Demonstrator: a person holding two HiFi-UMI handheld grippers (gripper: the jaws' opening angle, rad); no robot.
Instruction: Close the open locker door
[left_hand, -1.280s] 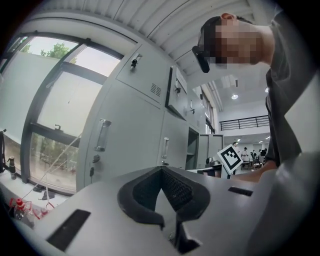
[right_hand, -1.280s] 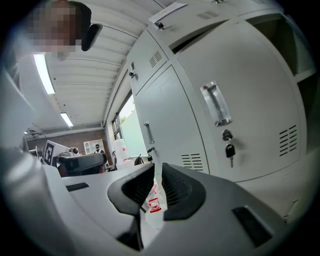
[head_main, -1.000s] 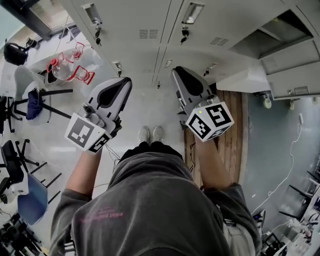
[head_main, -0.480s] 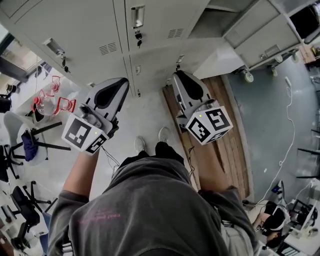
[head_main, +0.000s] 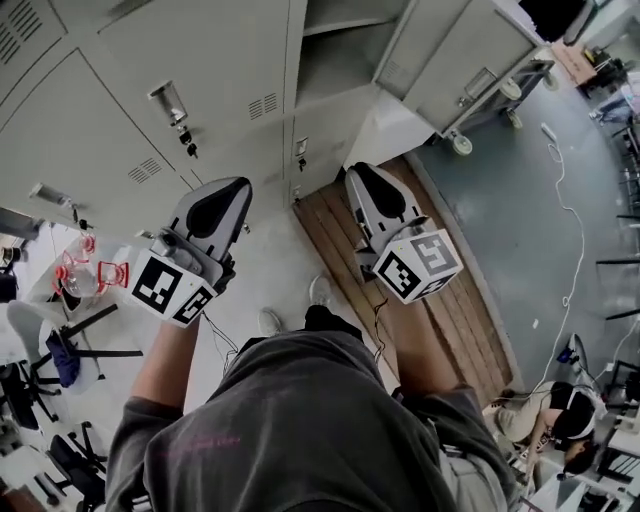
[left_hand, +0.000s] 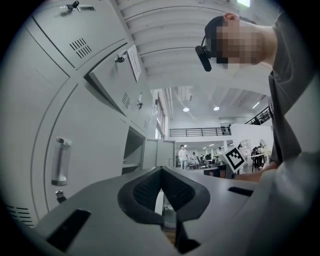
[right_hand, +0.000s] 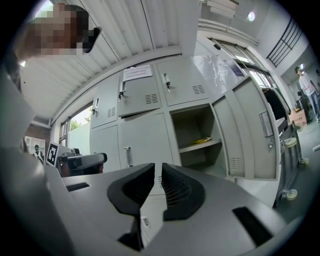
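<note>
open-plan lab/workshop hall. bank of grey steel lockers (head_main: 200, 90), rolling office chairs (head_main: 18, 392), a loose cable (head_main: 567, 295) across the floor, a mezzanine railing (left_hand: 200, 132), and people (left_hand: 183, 154) at desks far back under ceiling lights (left_hand: 186, 109).

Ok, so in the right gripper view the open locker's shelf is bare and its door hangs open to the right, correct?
No. The shelf of the open locker is not bare: a flat yellow item lies on it, as the right gripper view shows. Its door does hang open to the right.
</note>
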